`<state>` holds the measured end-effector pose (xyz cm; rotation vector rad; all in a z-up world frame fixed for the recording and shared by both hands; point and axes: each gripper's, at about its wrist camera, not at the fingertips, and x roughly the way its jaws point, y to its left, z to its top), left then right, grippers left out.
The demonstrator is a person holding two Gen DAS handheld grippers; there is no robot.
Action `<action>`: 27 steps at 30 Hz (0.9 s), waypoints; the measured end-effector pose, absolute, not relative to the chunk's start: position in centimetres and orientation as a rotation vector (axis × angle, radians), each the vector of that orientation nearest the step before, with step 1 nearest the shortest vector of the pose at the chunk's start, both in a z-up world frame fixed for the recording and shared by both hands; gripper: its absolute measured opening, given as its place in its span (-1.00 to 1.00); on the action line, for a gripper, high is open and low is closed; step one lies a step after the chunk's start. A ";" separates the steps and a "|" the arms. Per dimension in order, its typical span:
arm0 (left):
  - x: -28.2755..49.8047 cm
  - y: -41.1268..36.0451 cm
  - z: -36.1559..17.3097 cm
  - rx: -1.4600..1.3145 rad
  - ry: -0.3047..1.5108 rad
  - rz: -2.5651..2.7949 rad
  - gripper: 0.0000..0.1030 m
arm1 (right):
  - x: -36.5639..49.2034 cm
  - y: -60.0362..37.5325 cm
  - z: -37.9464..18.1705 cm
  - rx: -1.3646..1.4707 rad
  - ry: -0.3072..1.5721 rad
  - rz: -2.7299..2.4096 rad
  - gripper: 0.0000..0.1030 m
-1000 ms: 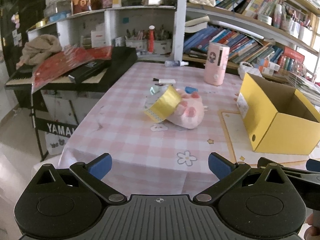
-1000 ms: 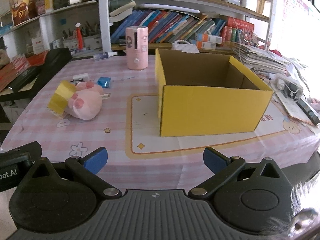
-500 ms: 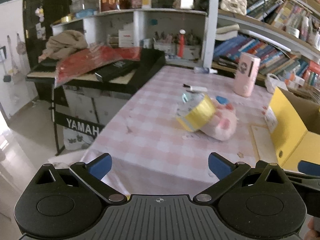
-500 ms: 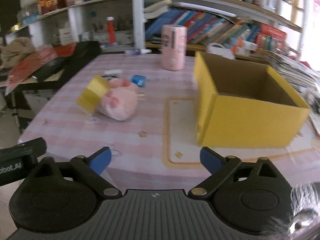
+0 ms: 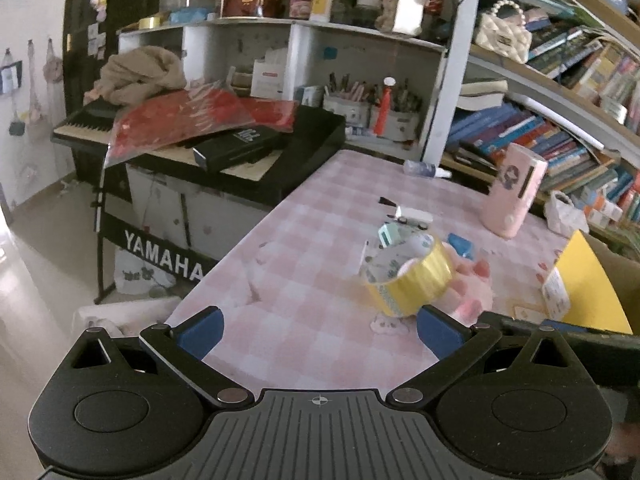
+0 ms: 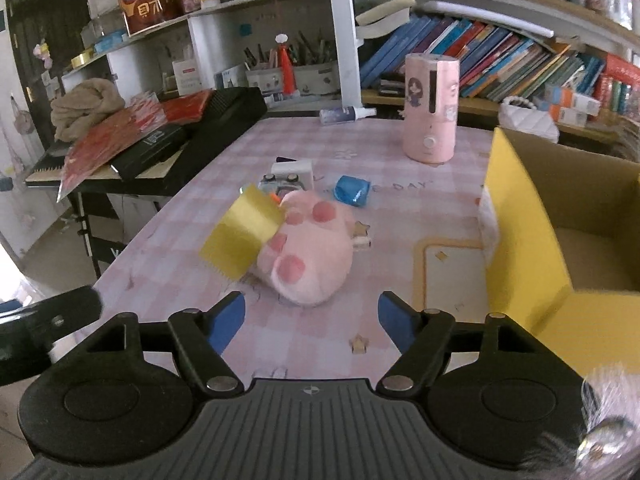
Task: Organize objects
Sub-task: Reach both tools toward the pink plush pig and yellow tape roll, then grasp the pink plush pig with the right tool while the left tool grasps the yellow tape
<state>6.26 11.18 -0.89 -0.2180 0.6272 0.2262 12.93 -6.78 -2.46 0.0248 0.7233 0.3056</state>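
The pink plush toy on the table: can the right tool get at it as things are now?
Probably yes. The pink plush toy lies just ahead of the right tool, with only bare tablecloth between them. Its jaws are closing, with nothing between them. The yellow tape roll leans against the toy's left side only.

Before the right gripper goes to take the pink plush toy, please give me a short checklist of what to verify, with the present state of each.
1. Right gripper empty: ok, nothing between its fingers, which are closing.
2. Pink plush toy reachable: ok, just ahead on the table.
3. Toy free of other things: not ok, the yellow tape roll leans on it.
4. Yellow box open: ok.
5. Left gripper clear of the toy: ok, empty and open.
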 end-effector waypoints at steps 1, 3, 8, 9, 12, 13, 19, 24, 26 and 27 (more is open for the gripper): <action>6.6 11.2 -1.0 -0.221 0.631 0.233 1.00 | 13.9 -6.7 -2.7 0.023 0.727 0.314 0.42; 7.3 11.3 -1.2 -0.226 0.639 0.252 1.00 | 15.4 -6.5 -3.3 0.025 0.738 0.326 0.51; 8.8 11.5 -1.5 -0.240 0.654 0.282 1.00 | 19.6 -6.0 -4.8 0.096 0.790 0.355 0.67; 9.1 11.5 -1.5 -0.240 0.657 0.282 1.00 | 20.4 -6.0 -5.1 0.117 0.806 0.360 0.68; 9.9 11.3 -1.6 -0.233 0.668 0.271 1.00 | 22.2 -6.4 -6.2 0.218 0.836 0.392 0.78; 10.2 11.2 -1.7 -0.232 0.674 0.265 1.00 | 22.9 -6.6 -6.7 0.257 0.858 0.405 0.77; 12.2 10.3 -2.2 -0.229 0.703 0.233 1.00 | 24.8 -8.0 -7.6 0.475 0.971 0.476 0.33; 14.2 9.6 -2.9 -0.256 0.730 0.211 1.00 | 23.5 -8.8 -4.6 0.284 0.926 0.443 0.31; 15.2 9.1 -3.2 -0.274 0.748 0.189 1.00 | 22.6 -8.6 -3.5 0.121 0.861 0.419 0.31; 15.7 8.8 -3.4 -0.282 0.755 0.176 1.00 | 22.2 -8.3 -3.0 0.019 0.823 0.404 0.32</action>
